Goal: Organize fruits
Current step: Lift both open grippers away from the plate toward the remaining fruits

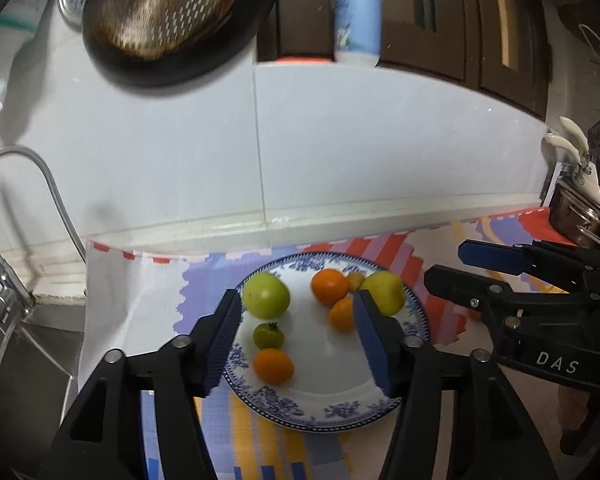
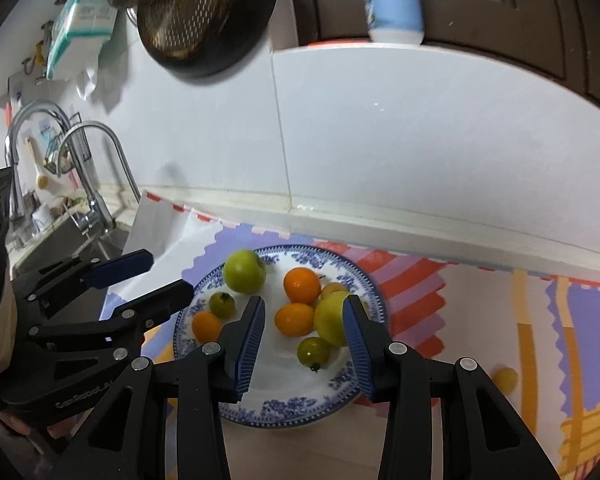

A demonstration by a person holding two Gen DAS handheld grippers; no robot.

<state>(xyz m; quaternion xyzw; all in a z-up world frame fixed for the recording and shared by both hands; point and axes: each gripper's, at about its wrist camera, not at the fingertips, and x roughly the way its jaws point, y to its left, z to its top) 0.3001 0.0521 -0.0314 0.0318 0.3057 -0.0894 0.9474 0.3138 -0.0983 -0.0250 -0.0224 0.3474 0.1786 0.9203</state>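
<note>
Fruits on plate (image 2: pixel 288 410): three orange, perhaps five greenish.

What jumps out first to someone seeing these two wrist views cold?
The blue-and-white plate on the colourful striped cloth, loaded with green and orange fruits: a big green one at its far left, oranges mid-plate. Both grippers hover open over it, the left gripper from the sink side, the right gripper opposite. One small yellow fruit lies off the plate on the cloth, to the right.
</note>
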